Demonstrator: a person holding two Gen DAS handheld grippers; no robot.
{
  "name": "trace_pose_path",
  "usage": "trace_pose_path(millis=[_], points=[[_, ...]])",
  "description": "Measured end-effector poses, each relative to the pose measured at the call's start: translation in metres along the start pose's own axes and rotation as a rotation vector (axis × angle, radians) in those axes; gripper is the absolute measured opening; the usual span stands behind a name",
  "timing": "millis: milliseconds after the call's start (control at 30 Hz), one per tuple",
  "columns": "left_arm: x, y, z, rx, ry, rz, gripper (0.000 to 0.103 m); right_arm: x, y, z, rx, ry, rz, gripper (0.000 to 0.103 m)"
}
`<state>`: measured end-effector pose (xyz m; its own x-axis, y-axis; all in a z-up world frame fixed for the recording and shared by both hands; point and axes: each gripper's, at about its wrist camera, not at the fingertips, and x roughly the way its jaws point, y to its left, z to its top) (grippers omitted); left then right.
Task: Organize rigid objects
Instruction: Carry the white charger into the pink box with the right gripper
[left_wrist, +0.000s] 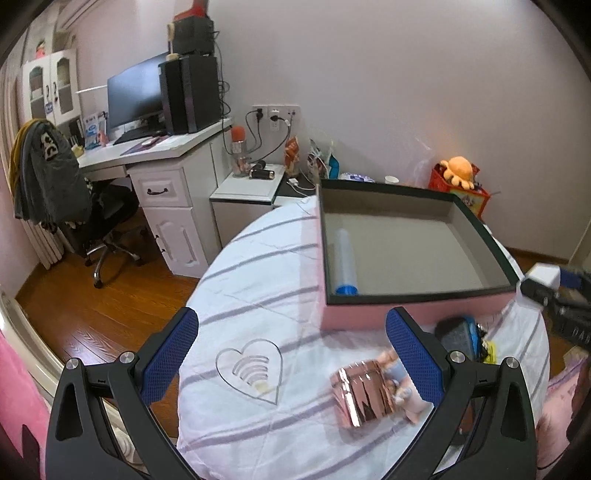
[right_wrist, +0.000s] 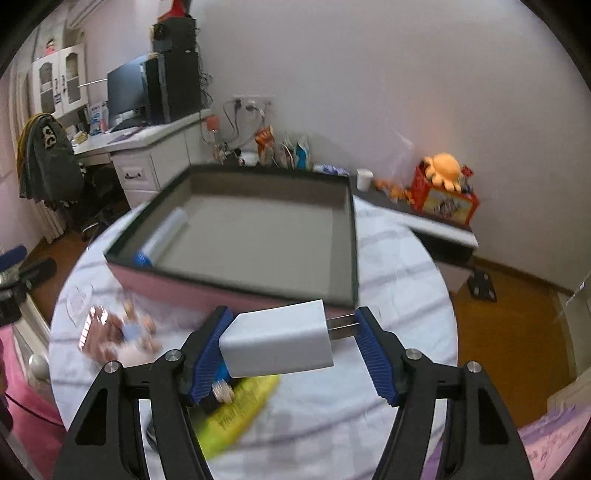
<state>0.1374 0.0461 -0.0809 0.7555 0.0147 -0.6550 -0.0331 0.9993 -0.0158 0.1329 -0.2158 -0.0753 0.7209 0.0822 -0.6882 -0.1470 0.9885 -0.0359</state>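
A pink box (left_wrist: 369, 317) with a grey inside stands on the round table; a clear tube with a blue cap (left_wrist: 345, 260) lies inside along its left wall. My left gripper (left_wrist: 291, 339) is open and empty above the tablecloth, in front of the box. A shiny pink packet with a small doll (left_wrist: 364, 393) lies by its right finger. My right gripper (right_wrist: 291, 332) is shut on a white charger plug (right_wrist: 280, 341), held just in front of the box (right_wrist: 207, 291); it also shows in the left wrist view (left_wrist: 543, 275). A yellow packet (right_wrist: 236, 410) lies under it.
The table carries a white striped cloth (left_wrist: 258, 280). A dark pouch (left_wrist: 456, 334) lies at the box's front right. A desk with monitor and a chair (left_wrist: 74, 199) stand at the left. A low cabinet with an orange plush toy (right_wrist: 443, 171) stands behind.
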Motion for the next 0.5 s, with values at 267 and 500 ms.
trace_pose_path(millis=[267, 500], points=[[0.026, 0.019, 0.023, -0.044, -0.003, -0.005, 0.103, 0.053, 0.041, 0.07, -0.044, 0.004, 0.108, 0.069], [0.067, 0.015, 0.04, -0.006, 0.044, -0.028, 0.103, 0.132, 0.072, 0.105, -0.047, 0.107, 0.169, 0.069]])
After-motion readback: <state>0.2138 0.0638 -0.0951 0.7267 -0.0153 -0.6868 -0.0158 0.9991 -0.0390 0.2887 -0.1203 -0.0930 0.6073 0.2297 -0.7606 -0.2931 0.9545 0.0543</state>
